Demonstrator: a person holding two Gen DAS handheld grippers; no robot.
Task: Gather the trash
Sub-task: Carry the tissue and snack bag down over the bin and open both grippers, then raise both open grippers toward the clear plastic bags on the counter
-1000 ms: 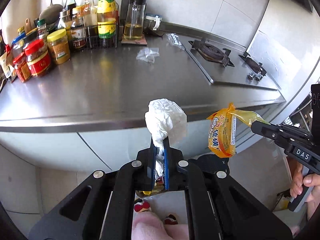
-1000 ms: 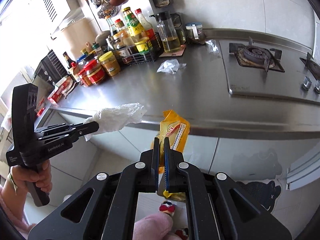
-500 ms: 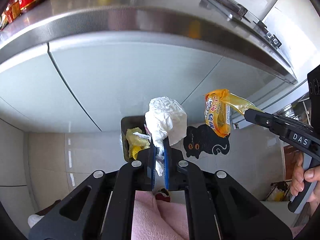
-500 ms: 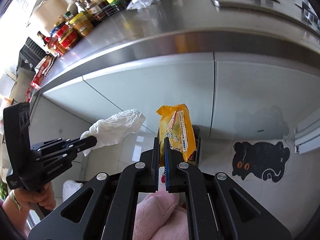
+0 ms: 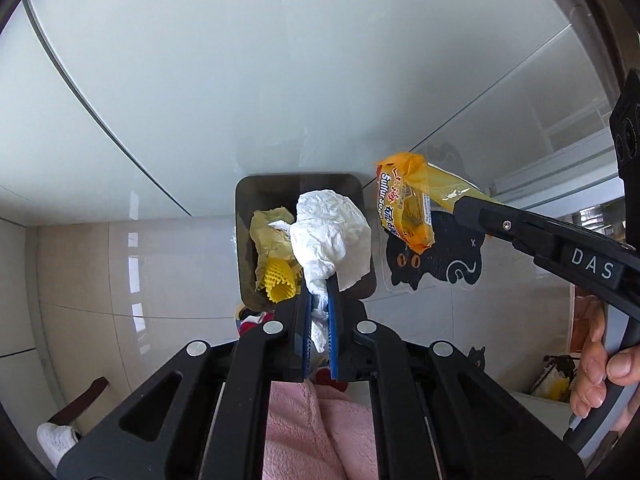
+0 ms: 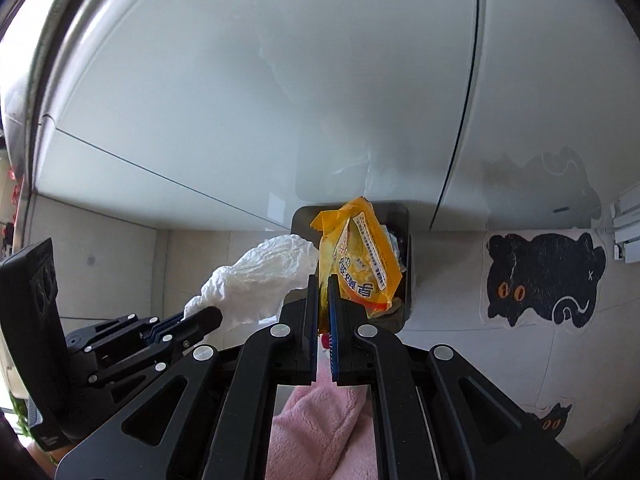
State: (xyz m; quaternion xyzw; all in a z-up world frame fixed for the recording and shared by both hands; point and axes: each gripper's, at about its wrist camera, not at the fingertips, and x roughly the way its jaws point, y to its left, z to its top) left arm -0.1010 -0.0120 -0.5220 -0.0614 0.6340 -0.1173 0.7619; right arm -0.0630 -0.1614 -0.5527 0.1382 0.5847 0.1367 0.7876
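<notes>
Both our grippers have dropped from counter height toward the dark bin (image 5: 244, 216), the left gripper (image 5: 320, 300) clamping white crumpled paper (image 5: 330, 236) directly above it, the right gripper (image 6: 323, 292) pinching the yellow wrapper (image 6: 360, 256) over its rim.

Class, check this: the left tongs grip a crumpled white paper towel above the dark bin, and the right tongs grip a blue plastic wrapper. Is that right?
One detail is wrong. The right tongs grip a yellow-orange plastic wrapper, not a blue one, as the right wrist view shows. The left tongs do grip the crumpled white paper towel above the dark bin.
</notes>
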